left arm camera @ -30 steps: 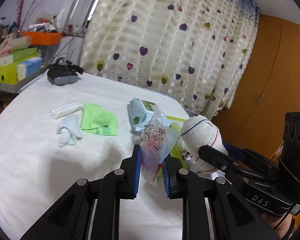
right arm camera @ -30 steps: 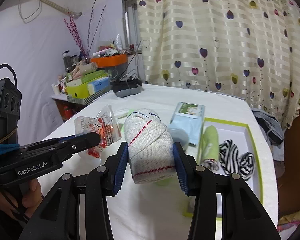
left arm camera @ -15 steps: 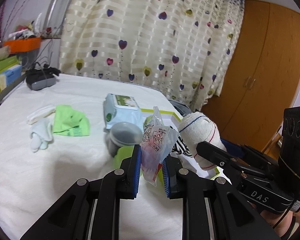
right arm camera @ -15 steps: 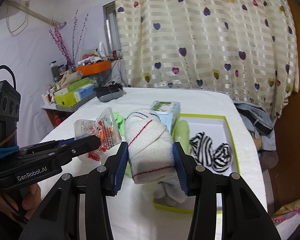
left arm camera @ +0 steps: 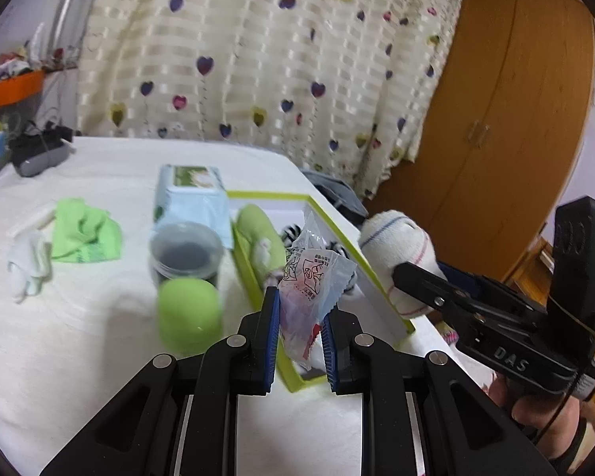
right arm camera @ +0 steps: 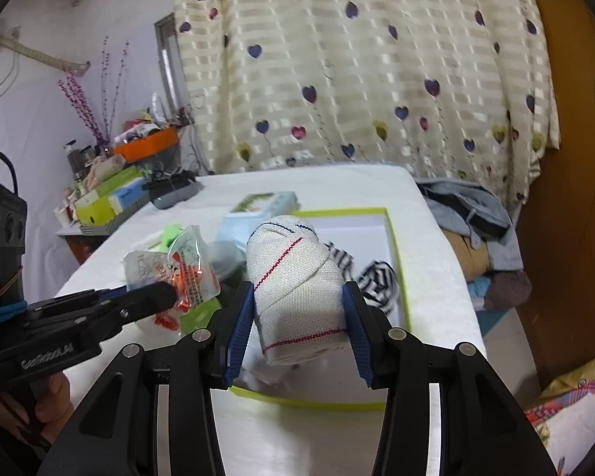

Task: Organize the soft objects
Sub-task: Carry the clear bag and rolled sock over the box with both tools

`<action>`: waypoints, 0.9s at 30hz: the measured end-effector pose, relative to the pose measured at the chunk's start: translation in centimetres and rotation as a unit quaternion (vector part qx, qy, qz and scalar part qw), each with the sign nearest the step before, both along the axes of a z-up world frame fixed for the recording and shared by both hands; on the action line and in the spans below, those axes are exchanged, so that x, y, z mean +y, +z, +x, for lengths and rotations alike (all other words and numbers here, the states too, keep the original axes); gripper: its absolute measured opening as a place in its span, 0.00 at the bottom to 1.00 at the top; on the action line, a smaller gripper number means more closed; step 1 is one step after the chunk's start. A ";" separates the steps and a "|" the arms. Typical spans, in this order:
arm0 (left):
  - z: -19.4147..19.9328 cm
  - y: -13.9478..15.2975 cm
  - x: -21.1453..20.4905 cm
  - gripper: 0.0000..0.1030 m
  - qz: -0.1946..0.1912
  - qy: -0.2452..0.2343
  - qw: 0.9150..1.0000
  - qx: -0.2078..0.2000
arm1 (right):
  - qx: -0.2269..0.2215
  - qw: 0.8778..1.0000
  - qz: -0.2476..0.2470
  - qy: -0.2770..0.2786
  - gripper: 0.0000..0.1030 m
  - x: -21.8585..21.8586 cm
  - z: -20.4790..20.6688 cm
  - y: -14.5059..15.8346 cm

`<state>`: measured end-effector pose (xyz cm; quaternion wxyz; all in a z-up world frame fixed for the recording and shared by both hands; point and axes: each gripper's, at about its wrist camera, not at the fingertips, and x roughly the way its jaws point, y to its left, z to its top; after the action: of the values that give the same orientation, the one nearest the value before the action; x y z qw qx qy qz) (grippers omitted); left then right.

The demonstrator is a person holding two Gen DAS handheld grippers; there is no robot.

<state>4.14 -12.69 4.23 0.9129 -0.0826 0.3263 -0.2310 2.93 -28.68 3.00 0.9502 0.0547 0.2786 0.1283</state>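
My left gripper (left arm camera: pixel 297 317) is shut on a clear plastic snack packet (left arm camera: pixel 311 277) with red print, held above the near-left corner of a white tray with a lime-green rim (left arm camera: pixel 337 234). My right gripper (right arm camera: pixel 297 317) is shut on a rolled white cloth (right arm camera: pixel 297 293) with red and blue stitching, held over the tray's (right arm camera: pixel 392 246) near end. The same roll (left arm camera: pixel 396 250) and right gripper show at the right of the left wrist view. Inside the tray lie a black-and-white striped cloth (right arm camera: pixel 377 277) and a green roll (left arm camera: pixel 258 234).
On the white-covered table (left arm camera: pixel 79 357) stand a green lidded jar (left arm camera: pixel 188 313), a dark tub (left arm camera: pixel 184 250), a wipes pack (left arm camera: pixel 190 194), a green cloth (left arm camera: pixel 83 230) and white gloves (left arm camera: pixel 27 265). Clothes (right arm camera: pixel 476 214) pile beyond the table's right edge. A cluttered shelf (right arm camera: pixel 111 194) stands left.
Both grippers have swung to the right over the table, still holding the packet and the roll. The tray has come from the right side into place beneath them.
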 end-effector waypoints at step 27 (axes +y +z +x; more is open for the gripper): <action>3.0 -4.3 -4.5 0.18 0.030 -0.034 0.997 0.067 | 0.053 0.998 0.016 -0.015 0.44 -3.1 1.7 -4.2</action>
<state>7.13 -17.23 -0.04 0.8828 -0.0594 0.3958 -0.2461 4.62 -31.77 -1.17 0.9350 0.0809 0.3254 0.1153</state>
